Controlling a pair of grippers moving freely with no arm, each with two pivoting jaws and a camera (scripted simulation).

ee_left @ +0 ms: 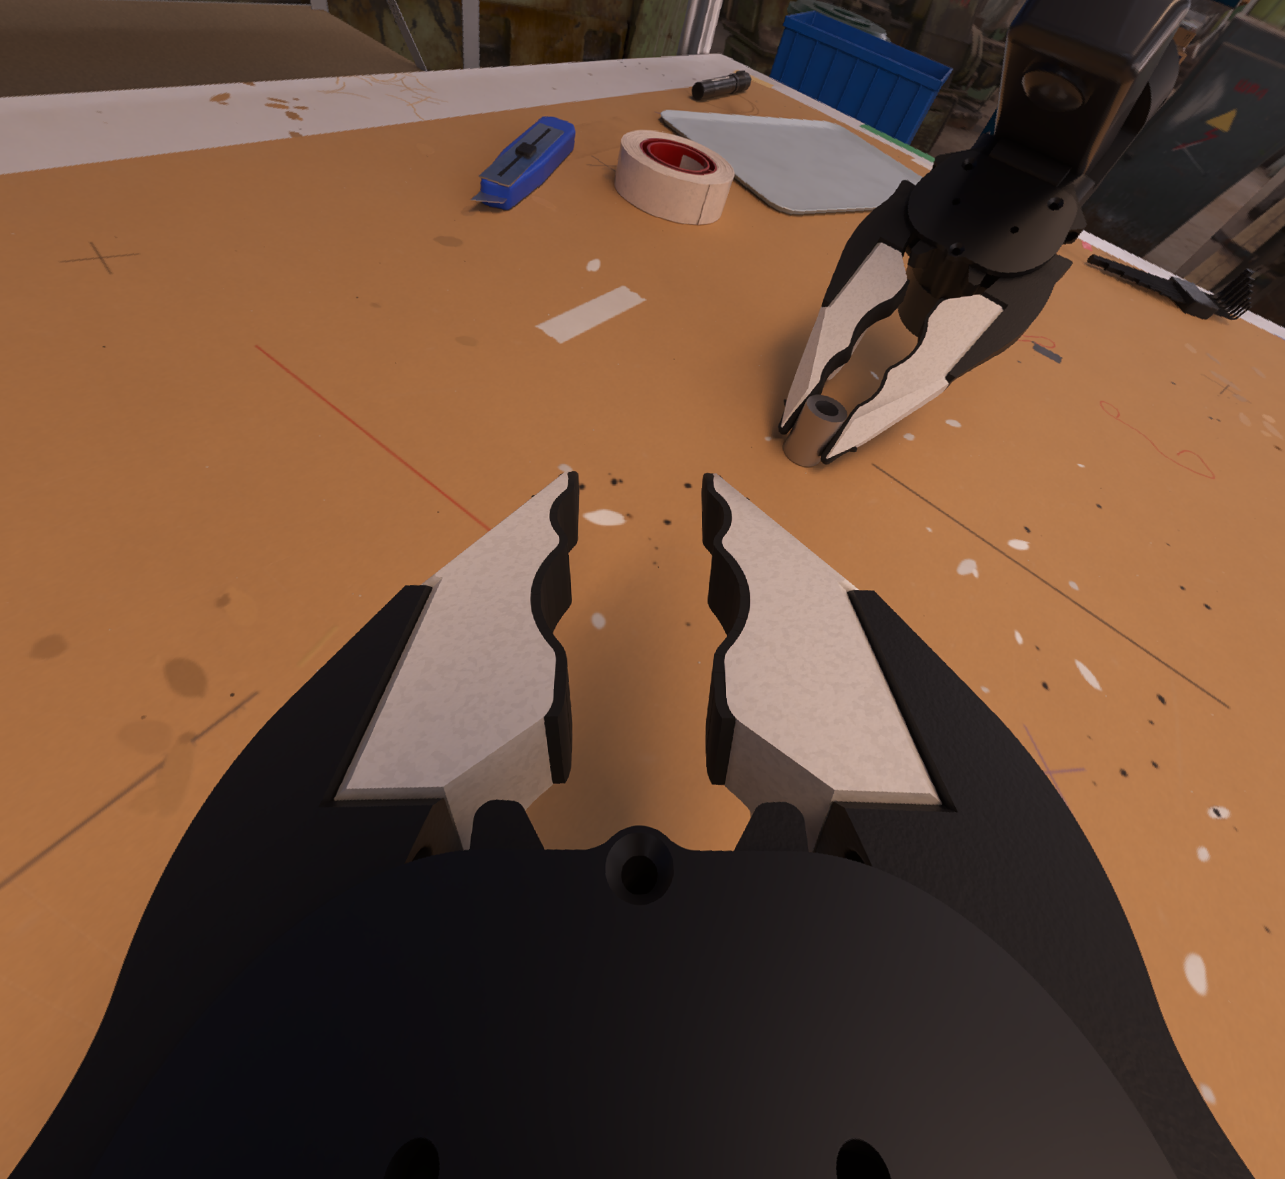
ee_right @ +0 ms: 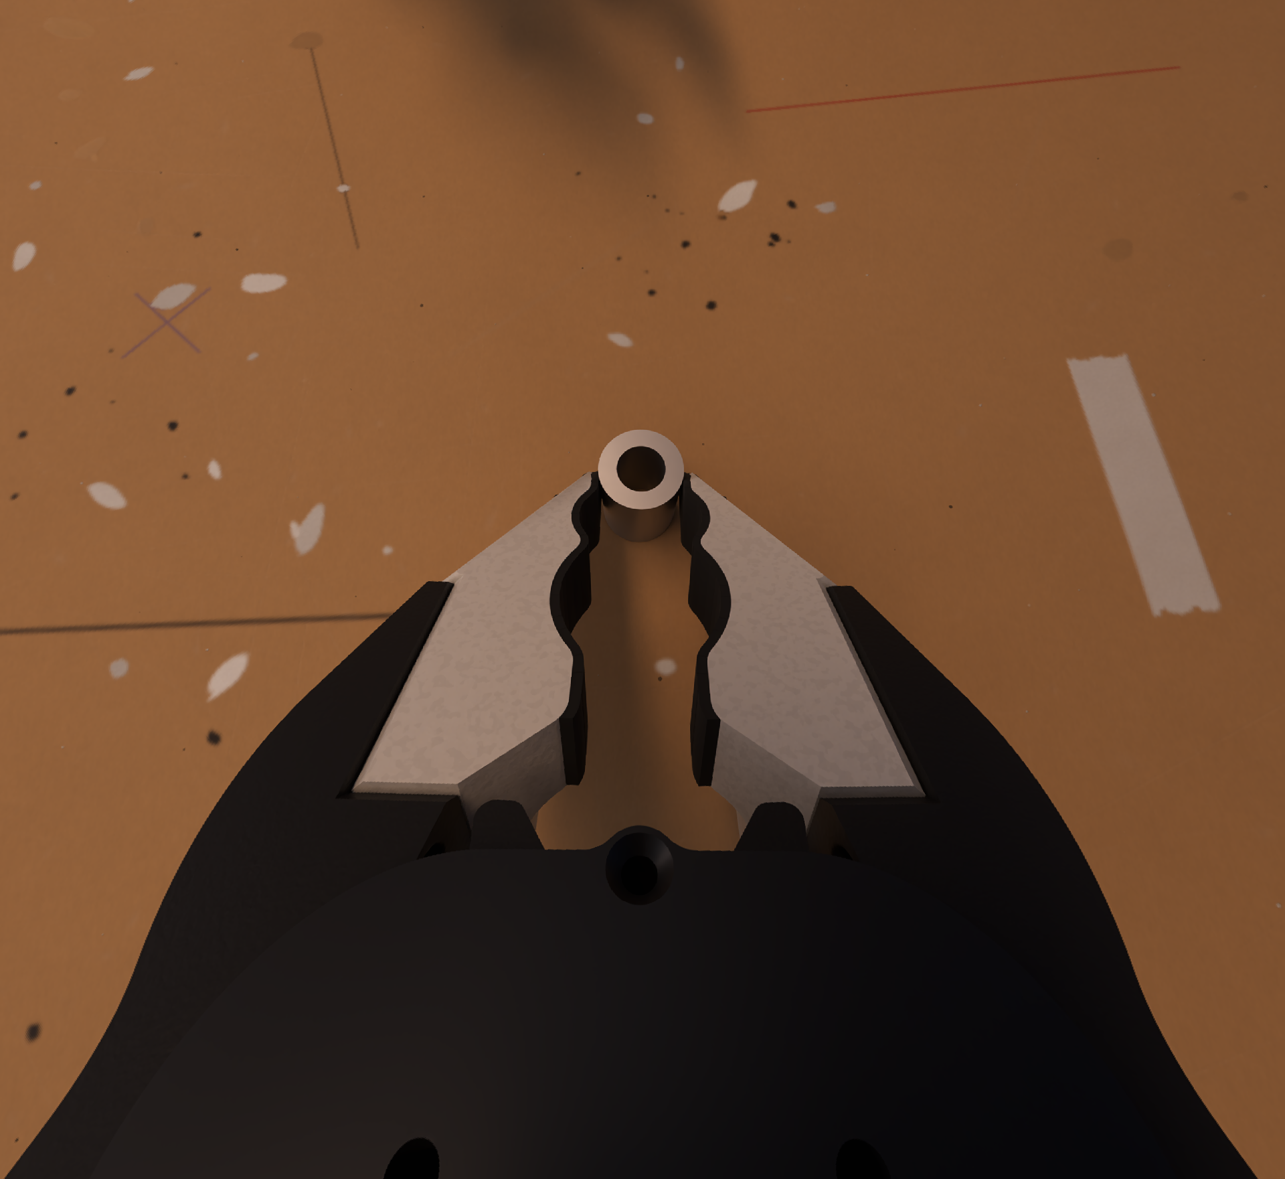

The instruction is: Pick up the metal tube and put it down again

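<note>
1. Metal, short and hollow, the metal tube [ee_right: 640, 485] stands upright between the fingertips of the right gripper [ee_right: 640, 488], which is clenched on it; both inner edges touch its sides.
2. In the left wrist view the same tube [ee_left: 813, 432] is at the right of the middle, its lower end at the table surface; I cannot tell if it rests there or is just above.
3. The right gripper [ee_left: 810, 439] leans down to it from the far right, with its black body high above the table.
4. The left gripper [ee_left: 640, 485] has its jaws spread apart and holds nothing; only table shows between them. It hovers to the left of the tube and nearer, apart from it.
5. The table [ee_left: 278, 450] is brown board with white paint spots, black dots, a thin red line and dark pencil lines.
6. A strip of pale tape [ee_left: 591, 313] is stuck flat on the board, beyond the left gripper.
7. Farther away lie a blue utility knife [ee_left: 528, 161], a roll of tape [ee_left: 673, 175] with a red core, and a grey flat plate [ee_left: 799, 161], side by side from left to right.
8. A small black cylinder [ee_left: 721, 84] lies at the far edge, and a black tool [ee_left: 1168, 286] lies at the right edge.
9. A blue crate [ee_left: 855, 71] stands behind the table, far right.
</note>
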